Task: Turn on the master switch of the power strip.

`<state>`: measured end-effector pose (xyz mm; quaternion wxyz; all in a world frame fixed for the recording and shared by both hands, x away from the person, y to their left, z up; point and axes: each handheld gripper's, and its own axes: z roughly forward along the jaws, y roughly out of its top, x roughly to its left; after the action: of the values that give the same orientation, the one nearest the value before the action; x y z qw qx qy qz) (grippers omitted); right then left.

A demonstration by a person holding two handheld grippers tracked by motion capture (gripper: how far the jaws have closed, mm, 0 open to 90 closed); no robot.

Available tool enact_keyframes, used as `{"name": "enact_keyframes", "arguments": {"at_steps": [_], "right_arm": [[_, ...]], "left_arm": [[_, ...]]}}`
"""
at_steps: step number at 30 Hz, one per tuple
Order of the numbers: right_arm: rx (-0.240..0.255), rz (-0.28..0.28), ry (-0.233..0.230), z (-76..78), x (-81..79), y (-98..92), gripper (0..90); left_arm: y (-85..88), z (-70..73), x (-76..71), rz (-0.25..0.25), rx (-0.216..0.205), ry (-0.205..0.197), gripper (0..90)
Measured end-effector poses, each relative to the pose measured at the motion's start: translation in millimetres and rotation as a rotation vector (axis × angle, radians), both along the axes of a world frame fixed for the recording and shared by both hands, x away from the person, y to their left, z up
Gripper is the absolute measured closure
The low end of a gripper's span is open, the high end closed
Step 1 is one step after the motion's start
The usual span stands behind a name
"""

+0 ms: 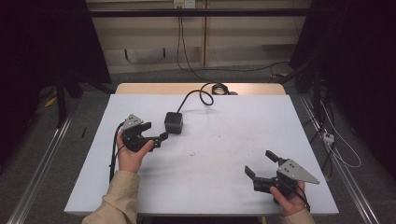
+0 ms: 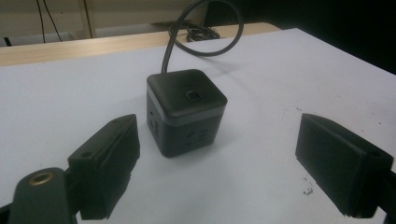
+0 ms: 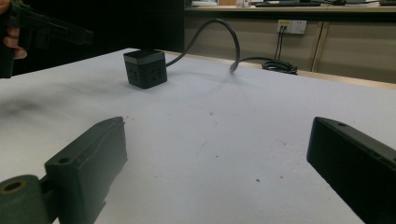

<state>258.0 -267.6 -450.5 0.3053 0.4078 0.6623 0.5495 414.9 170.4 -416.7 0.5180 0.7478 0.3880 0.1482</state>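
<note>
High view: left gripper [image 1: 155, 132] jaws apart, empty, just beside black cube socket [image 1: 173, 122] on the white table [image 1: 233, 140]. Right gripper [image 1: 261, 164] jaws wide apart, empty, near the front edge.

Left gripper view: cube [image 2: 186, 110] ahead between spread jaws, untouched; cable [image 2: 205, 46] loops rearward.

Right gripper view: jaws wide, bare tabletop; cube [image 3: 145, 68] far off; wall outlet [image 3: 291, 25] behind.

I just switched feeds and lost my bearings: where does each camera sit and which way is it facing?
High view: above the near edge, facing forward and down on the white table; both forearms, left gripper, right gripper.
Left gripper view: on the left gripper, facing the black cube socket between its open jaws.
Right gripper view: on the right gripper, low, facing across the table.
Shared: all three show the cube and its cable.
</note>
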Motion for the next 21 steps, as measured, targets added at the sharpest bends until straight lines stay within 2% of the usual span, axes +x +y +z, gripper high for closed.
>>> {"name": "enact_keyframes", "arguments": {"at_steps": [4, 10, 14, 21], "right_arm": [[-0.003, 0.004, -0.002, 0.1, -0.2, 1.1, 4.7], [-0.005, 0.008, -0.001, 0.1, -0.4, 1.3, 4.7], [-0.005, 0.007, -0.002, 0.2, -0.3, 0.9, 4.7], [-0.006, 0.008, -0.003, 0.2, -0.6, 0.8, 4.7]], "left_arm": [[5.2, -1.1, -4.8, 0.011, -0.007, -0.003, 11.0], [9.7, -2.9, -10.0, 0.002, 0.007, -0.006, 10.8], [12.9, -3.1, -12.3, 0.007, -0.006, -0.005, 10.8], [19.6, -3.1, -20.9, -0.02, 0.017, -0.028, 9.5]]}}
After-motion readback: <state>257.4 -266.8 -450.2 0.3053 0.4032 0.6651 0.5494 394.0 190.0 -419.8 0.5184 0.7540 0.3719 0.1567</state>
